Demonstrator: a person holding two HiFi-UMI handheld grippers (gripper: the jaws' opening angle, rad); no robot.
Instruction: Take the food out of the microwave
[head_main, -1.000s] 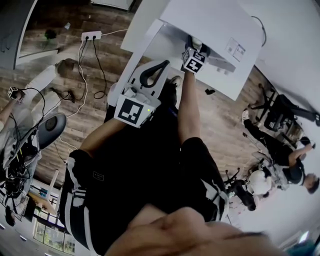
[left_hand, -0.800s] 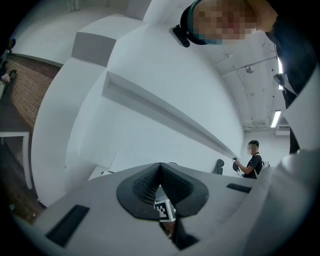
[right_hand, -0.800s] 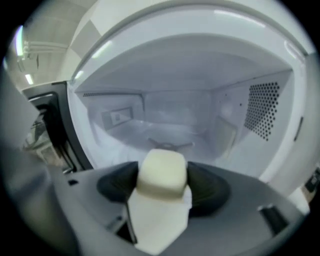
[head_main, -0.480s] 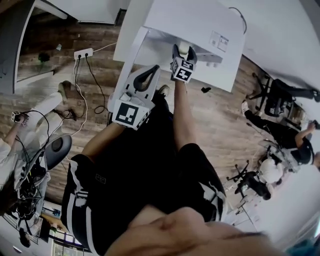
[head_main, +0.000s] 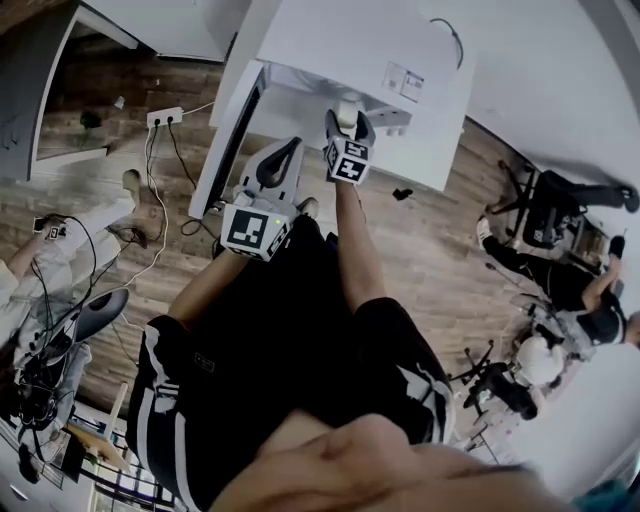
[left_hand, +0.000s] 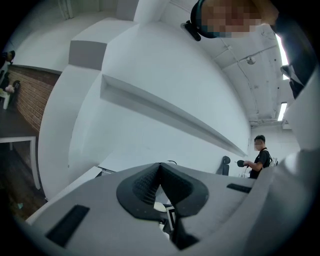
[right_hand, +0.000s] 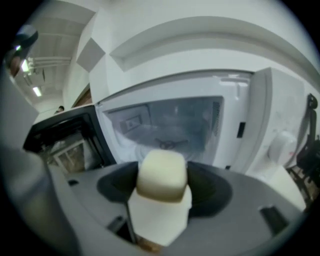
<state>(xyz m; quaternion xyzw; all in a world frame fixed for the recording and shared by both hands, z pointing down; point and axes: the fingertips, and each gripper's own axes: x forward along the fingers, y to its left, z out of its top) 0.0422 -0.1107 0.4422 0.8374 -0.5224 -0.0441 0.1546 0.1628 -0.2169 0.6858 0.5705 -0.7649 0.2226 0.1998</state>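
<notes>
The white microwave (head_main: 370, 50) stands with its dark door (head_main: 232, 135) swung open to the left. In the right gripper view its cavity (right_hand: 170, 125) holds no food, and the door (right_hand: 65, 137) hangs at the left. My right gripper (head_main: 348, 115) is shut on the food (head_main: 348, 106), a pale cream block (right_hand: 161, 175) with a white base, held just in front of the opening. My left gripper (head_main: 280, 162) is beside the door. In its own view the left gripper (left_hand: 160, 172) is shut on nothing and faces a white wall.
The control panel with a knob (right_hand: 280, 145) is right of the cavity. A power strip (head_main: 165, 117) and cables lie on the wood floor at the left. A person (head_main: 45, 255) sits at the left, another person (head_main: 565, 280) at the right by office chairs.
The right gripper keeps hold of the food and has drawn a little back from the cavity. The head view has shifted, so the microwave door shows more fully at the left.
</notes>
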